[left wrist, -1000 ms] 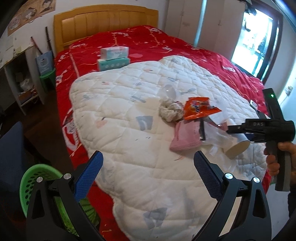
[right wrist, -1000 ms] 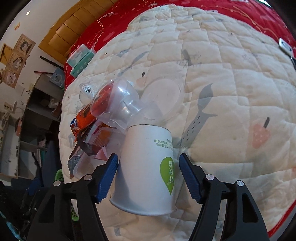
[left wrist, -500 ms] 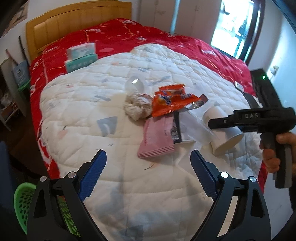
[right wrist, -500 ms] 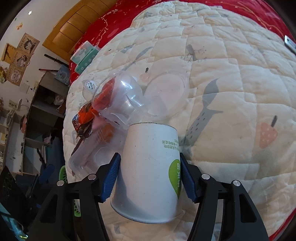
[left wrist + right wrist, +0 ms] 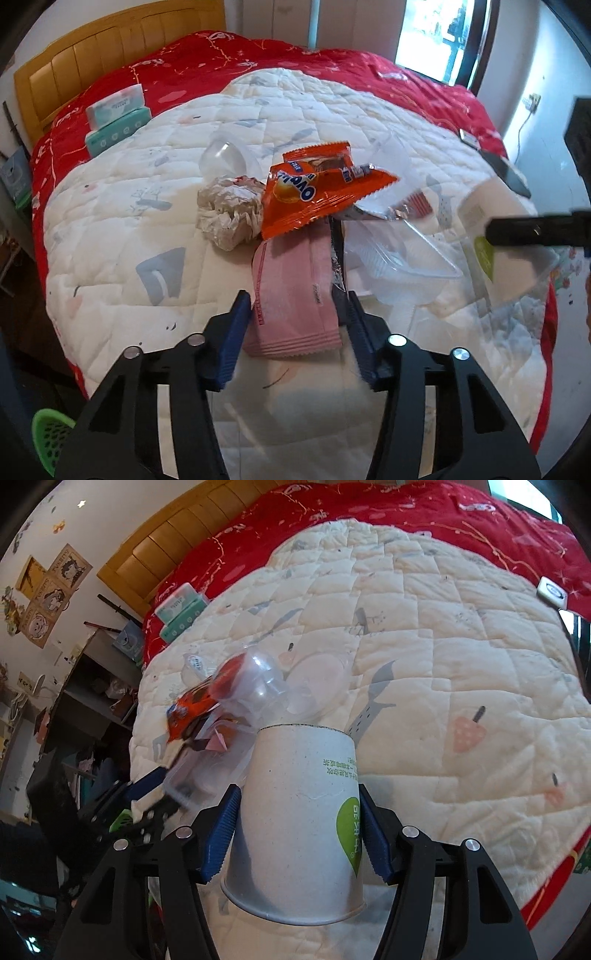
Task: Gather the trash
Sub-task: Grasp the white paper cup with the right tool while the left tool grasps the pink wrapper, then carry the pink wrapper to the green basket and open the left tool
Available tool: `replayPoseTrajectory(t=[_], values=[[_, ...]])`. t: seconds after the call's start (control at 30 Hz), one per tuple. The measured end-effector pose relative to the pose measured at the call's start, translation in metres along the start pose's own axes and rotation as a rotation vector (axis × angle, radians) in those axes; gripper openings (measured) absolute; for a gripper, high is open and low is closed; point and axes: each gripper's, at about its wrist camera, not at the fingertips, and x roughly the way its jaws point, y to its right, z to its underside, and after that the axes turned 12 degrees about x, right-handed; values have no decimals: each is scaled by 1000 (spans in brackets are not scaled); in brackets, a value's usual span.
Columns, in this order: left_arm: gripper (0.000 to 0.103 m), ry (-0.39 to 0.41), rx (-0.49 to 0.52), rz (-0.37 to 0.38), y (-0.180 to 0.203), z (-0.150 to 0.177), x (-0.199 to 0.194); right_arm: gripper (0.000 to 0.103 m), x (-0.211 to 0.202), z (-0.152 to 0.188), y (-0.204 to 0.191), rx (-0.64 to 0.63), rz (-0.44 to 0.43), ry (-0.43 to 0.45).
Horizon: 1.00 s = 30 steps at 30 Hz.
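Two grippers over white quilt (image 5: 122,221). Left gripper (image 5: 295,325) jaws just closing, pads at both edges of pink wrapper (image 5: 291,291) lying on quilt below orange snack bag (image 5: 317,192). Right gripper (image 5: 295,827) pinching paper cup (image 5: 295,819), bottom end pointing away from camera.

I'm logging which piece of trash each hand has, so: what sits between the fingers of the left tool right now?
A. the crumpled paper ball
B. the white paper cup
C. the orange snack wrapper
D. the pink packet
D: in the left wrist view the left tool has its blue fingers on either side of the pink packet; the white paper cup is in the right tool.
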Motion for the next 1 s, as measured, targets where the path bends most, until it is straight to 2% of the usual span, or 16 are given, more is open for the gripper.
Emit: replayPoseTrajectory(t=[0.17, 0.4, 0.6, 0.73, 0.83, 1.0], values=[[22, 51, -8, 5, 1, 6, -21, 60, -18, 16, -9, -31, -13, 48], [20, 99, -59, 33, -1, 24, -65, 60, -38, 43, -38, -81, -54, 104], [20, 140, -135, 60, -7, 54, -109, 60, -53, 68, -67, -122, -105, 128], [20, 173, -187, 25, -18, 79, -143, 60, -56, 84, -85, -144, -135, 127], [20, 181, -225, -36, -30, 104, -168, 60, -56, 98, -102, -166, -160, 121], [20, 164, -302, -118, -55, 147, -197, 60, -52, 118, -133, -217, -187, 108]])
